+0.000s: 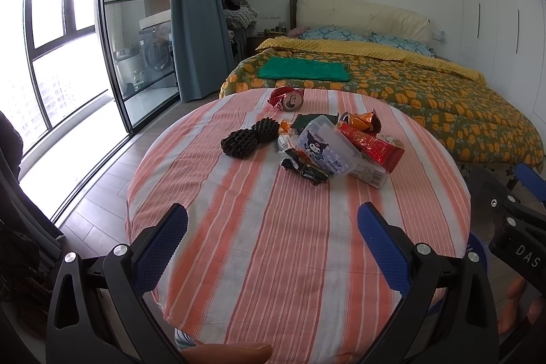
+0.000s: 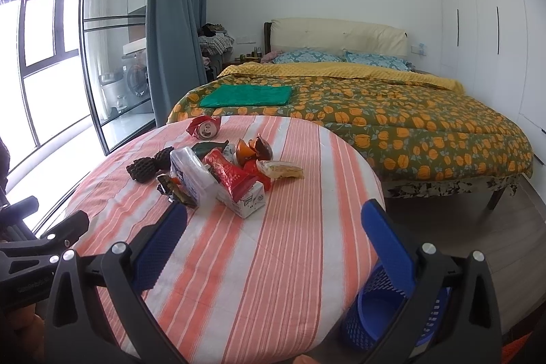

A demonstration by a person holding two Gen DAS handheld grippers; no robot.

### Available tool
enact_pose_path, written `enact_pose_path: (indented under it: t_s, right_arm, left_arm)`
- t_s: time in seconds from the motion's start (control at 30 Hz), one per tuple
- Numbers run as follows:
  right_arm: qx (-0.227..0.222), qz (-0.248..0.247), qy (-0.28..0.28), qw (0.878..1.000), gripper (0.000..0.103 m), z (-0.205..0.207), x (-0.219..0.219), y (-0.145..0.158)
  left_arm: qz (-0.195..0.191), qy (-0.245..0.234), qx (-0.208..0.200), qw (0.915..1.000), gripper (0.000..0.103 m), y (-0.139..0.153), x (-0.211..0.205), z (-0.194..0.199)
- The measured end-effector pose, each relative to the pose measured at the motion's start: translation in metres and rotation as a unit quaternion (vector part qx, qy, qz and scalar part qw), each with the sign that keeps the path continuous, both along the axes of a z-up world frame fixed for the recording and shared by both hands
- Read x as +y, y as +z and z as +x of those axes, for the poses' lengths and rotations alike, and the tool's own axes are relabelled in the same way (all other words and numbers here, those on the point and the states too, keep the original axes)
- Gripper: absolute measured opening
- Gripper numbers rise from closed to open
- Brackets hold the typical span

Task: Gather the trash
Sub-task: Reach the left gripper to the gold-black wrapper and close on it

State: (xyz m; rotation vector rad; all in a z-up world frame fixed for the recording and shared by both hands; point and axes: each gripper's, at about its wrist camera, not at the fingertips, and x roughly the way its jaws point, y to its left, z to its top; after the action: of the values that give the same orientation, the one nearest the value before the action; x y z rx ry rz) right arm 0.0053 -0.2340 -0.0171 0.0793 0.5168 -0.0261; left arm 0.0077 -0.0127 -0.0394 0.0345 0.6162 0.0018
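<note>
two ribbed blue tools (image 1: 272, 219) (image 2: 274, 219) gape over crinkled wrappers (image 1: 370, 142).

Matt woven tablecloth (image 1: 273, 244); glossy crinkled wrappers (image 1: 372, 142).

Trash pile (image 1: 327, 145) sits on the table (image 1: 273, 244); bed (image 1: 392, 84) behind it, basket (image 2: 378, 312) beside its right edge.
</note>
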Motion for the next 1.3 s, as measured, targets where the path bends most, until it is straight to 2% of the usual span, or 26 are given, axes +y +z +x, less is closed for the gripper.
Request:
enact_pose_path:
  t_s: [0.1, 0.23, 0.33, 0.53, 0.6, 0.73, 1.0, 1.13, 1.2, 1.23, 1.27, 1.3]
  right_arm:
    - [0.004, 0.005, 0.000, 1.000, 0.098, 0.004, -0.004, -0.003]
    - [0.010, 0.010, -0.002, 1.000, 0.098, 0.011, -0.010, -0.009]
    - [0.016, 0.015, -0.004, 1.000, 0.098, 0.016, -0.015, -0.015]
    - [0.031, 0.031, -0.005, 0.999, 0.098, 0.024, -0.026, -0.030]
    - [0.034, 0.036, -0.007, 0.999, 0.098, 0.026, -0.031, -0.033]
    - [0.037, 0.043, -0.007, 0.998, 0.098, 0.027, -0.037, -0.040]
    - [0.049, 0.051, 0.006, 0.997, 0.098, 0.028, -0.039, -0.051]
    - [0.048, 0.049, 0.006, 0.998, 0.098, 0.027, -0.039, -0.052]
    - [0.049, 0.053, 0.003, 0.997, 0.098, 0.026, -0.040, -0.053]
    - [0.048, 0.059, 0.002, 0.997, 0.098, 0.026, -0.041, -0.053]
    - [0.048, 0.065, 0.001, 0.997, 0.098, 0.026, -0.042, -0.053]
    - [0.048, 0.068, 0.000, 0.996, 0.098, 0.026, -0.043, -0.054]
  left_arm:
    - [0.008, 0.000, 0.017, 0.9998, 0.099, -0.010, 0.000, 0.009]
    - [-0.005, -0.005, 0.043, 0.9991, 0.099, -0.025, 0.002, 0.026]
    - [0.008, -0.005, 0.054, 0.9985, 0.099, -0.032, -0.004, 0.036]
    - [-0.033, 0.002, 0.109, 0.9935, 0.099, -0.051, -0.004, 0.074]
    - [-0.061, 0.004, 0.127, 0.9900, 0.099, -0.056, -0.003, 0.093]
    - [-0.090, 0.018, 0.132, 0.9870, 0.099, -0.063, -0.003, 0.123]
    - [-0.092, 0.057, 0.139, 0.9843, 0.096, -0.088, -0.012, 0.168]
    - [-0.116, 0.051, 0.144, 0.9814, 0.085, -0.094, -0.009, 0.182]
    - [-0.131, 0.032, 0.145, 0.9802, 0.071, -0.094, -0.010, 0.185]
    - [-0.142, 0.019, 0.148, 0.9785, 0.059, -0.094, -0.009, 0.185]
    - [-0.154, 0.004, 0.153, 0.9762, 0.039, -0.094, -0.009, 0.185]
    - [-0.165, -0.010, 0.159, 0.9734, 0.032, -0.095, -0.008, 0.186]
